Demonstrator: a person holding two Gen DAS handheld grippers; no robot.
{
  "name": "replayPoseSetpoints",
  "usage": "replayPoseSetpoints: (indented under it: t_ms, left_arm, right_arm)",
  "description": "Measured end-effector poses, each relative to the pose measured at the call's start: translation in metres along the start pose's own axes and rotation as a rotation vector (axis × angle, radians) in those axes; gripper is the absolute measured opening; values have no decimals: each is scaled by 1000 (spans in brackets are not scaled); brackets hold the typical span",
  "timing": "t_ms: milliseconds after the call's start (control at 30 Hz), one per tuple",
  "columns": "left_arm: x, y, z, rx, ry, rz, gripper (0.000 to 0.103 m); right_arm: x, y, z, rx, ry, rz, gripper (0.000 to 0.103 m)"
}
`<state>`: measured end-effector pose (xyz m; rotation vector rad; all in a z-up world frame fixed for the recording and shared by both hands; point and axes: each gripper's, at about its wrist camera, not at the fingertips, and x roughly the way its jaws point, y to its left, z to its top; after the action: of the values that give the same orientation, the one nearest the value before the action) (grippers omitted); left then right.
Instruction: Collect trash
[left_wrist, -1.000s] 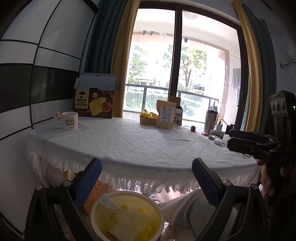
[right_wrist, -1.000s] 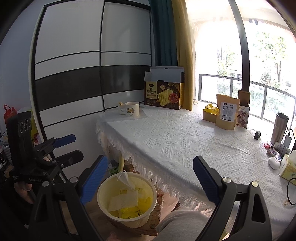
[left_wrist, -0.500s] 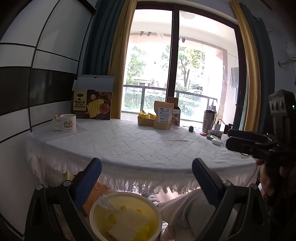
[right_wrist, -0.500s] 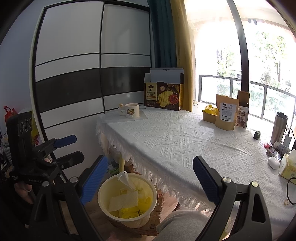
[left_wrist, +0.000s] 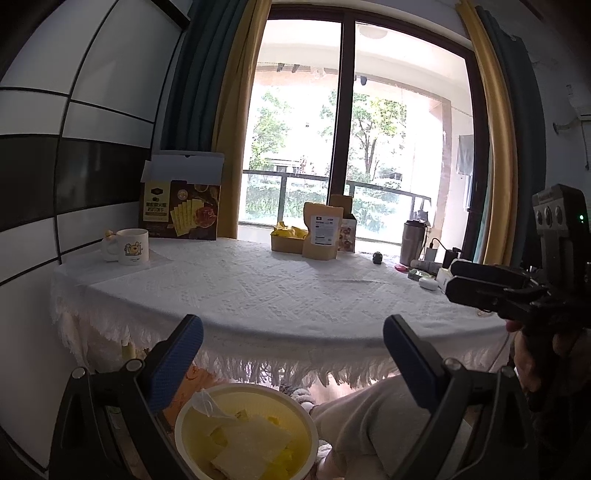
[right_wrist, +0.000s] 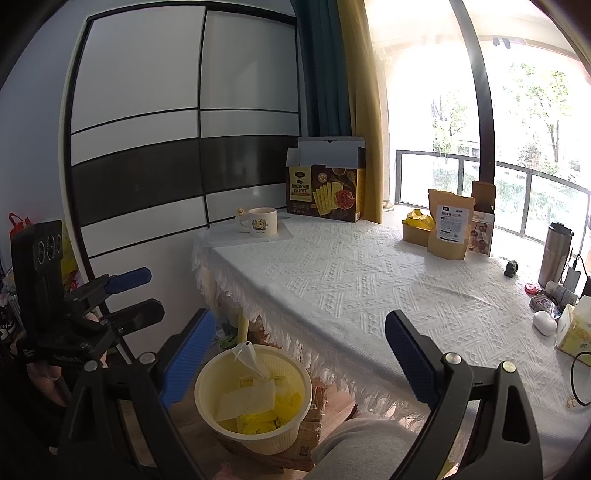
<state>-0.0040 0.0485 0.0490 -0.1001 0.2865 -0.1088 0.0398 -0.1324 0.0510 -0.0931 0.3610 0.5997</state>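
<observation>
A pale yellow waste basket (left_wrist: 312, 428) stands on the floor in front of the table; it also shows in the right wrist view (right_wrist: 255, 437). It holds white tissues (right_wrist: 245, 400) and yellow wrappers (right_wrist: 258, 421). My left gripper (left_wrist: 291, 354) is open and empty above the basket's rim. My right gripper (right_wrist: 299, 350) is open and empty, above and right of the basket. In the right wrist view the left gripper (right_wrist: 131, 295) shows at the left; in the left wrist view the right gripper (left_wrist: 454, 277) shows at the right.
The table has a white fringed cloth (right_wrist: 351, 266). At its back stand a mug (right_wrist: 260, 221), an open snack box (right_wrist: 327, 195), a yellow-filled carton (right_wrist: 417, 229), a brown pouch (right_wrist: 448, 229) and a steel tumbler (right_wrist: 554, 254). Small items (right_wrist: 545, 321) lie at the right. A knee (left_wrist: 369, 417) is beside the basket.
Both views have shifted slightly, with the table edge a little lower in the left view. The basket and its contents are unchanged. Both grippers stay open.
</observation>
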Motion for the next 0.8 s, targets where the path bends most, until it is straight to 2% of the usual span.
replayPoseSetpoints:
  t_ms: [800]
  left_arm:
    - [-1,-1,1,3,1,-4,98]
  right_arm:
    - [-4,-1,1,-1,2,-8,92]
